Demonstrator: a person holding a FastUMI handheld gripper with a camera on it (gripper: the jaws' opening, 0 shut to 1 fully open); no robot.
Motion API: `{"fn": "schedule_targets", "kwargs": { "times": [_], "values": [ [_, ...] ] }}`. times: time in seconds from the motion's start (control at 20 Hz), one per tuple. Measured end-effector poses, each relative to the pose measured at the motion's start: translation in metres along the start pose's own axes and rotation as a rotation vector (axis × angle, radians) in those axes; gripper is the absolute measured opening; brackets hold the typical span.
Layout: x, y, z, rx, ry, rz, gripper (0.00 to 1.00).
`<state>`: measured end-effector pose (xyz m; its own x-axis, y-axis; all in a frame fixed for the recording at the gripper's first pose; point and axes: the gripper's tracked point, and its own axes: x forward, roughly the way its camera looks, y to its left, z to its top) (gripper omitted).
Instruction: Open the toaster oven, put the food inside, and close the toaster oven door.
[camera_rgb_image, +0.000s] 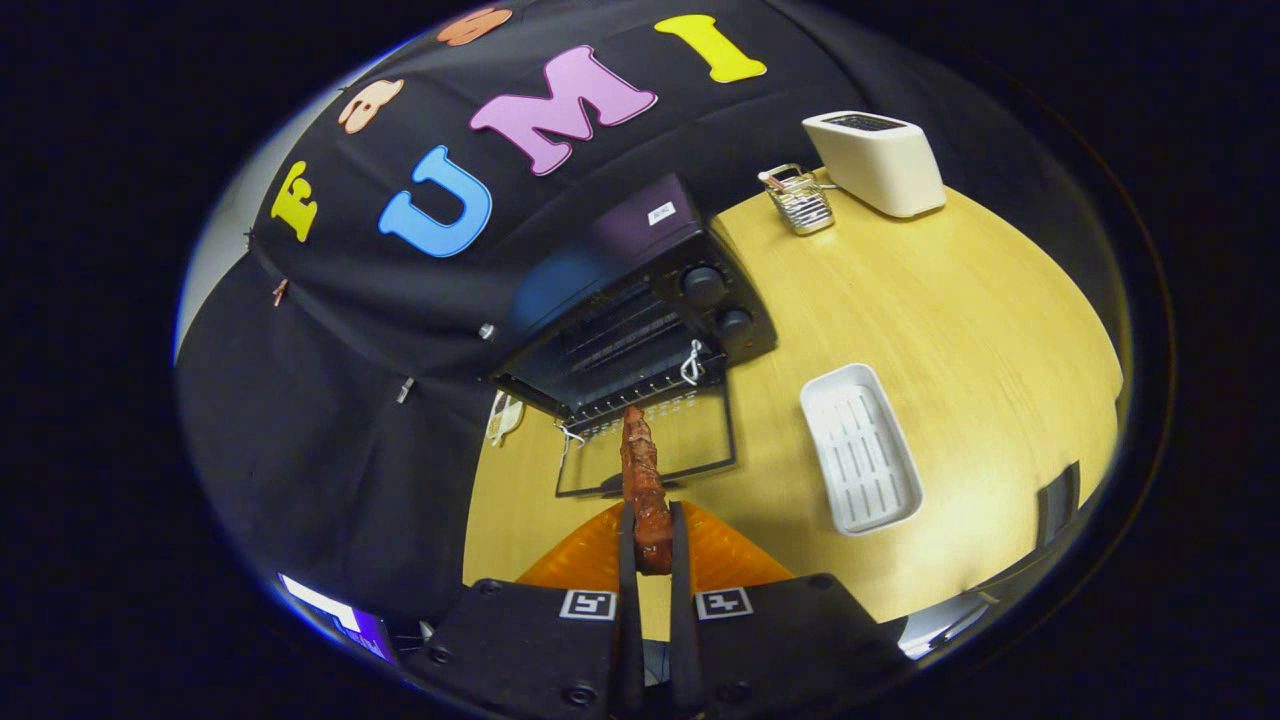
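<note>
My tongs (652, 545) pinch the food (645, 490); I'd keep it level, clear the dropped door (650, 445), slide into the toaster oven (640, 320).

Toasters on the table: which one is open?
The black toaster oven just beyond the food held in the gripper jaws; its glass door hangs down. The white toaster stands behind.

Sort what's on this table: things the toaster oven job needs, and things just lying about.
Needed:
- toaster oven, door already folded down open
- piece of food, clamped between the fingers of the gripper, just short of the open door

Lying about:
- white tray
- white toaster
- wire holder
- orange mat
</note>
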<state>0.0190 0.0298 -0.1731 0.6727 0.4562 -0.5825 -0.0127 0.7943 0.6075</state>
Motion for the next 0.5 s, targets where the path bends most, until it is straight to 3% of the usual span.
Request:
{"fn": "schedule_targets", "kwargs": {
  "times": [0.5],
  "values": [
    [0.089,0.051,0.024,-0.086,-0.126,0.038,0.14]
  ]
}}
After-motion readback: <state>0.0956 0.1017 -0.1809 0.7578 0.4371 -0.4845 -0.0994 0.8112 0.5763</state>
